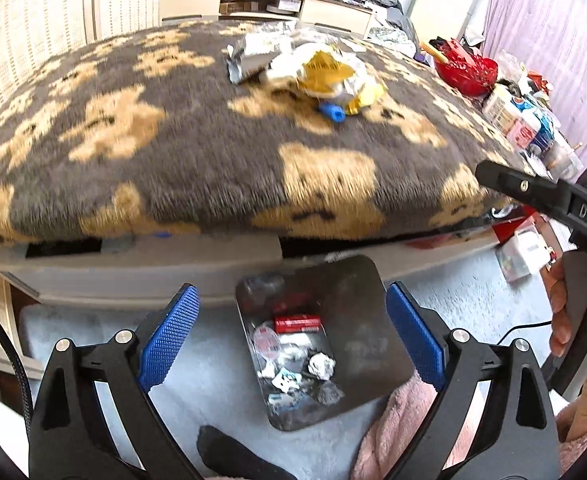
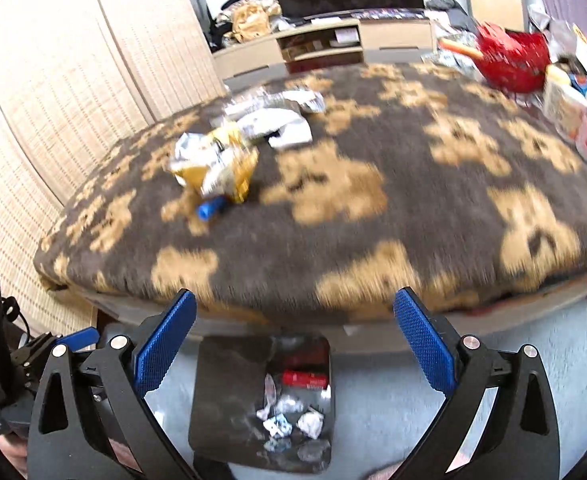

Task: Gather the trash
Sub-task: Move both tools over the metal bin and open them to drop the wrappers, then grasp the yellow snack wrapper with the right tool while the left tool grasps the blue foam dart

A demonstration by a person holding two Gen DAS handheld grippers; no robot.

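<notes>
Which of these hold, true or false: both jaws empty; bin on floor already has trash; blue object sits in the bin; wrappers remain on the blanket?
1. Left gripper and right gripper have open, empty jaws. True.
2. The dark bin on the floor already holds trash. True.
3. The blue object lies in the bin. False: it lies on the bear-print blanket.
4. The blanket has no wrappers left on it. False: crumpled wrappers remain there.

one bin [image 1: 357, 280], one blue cap [image 1: 332, 112], two tongs [image 1: 293, 332]
</notes>
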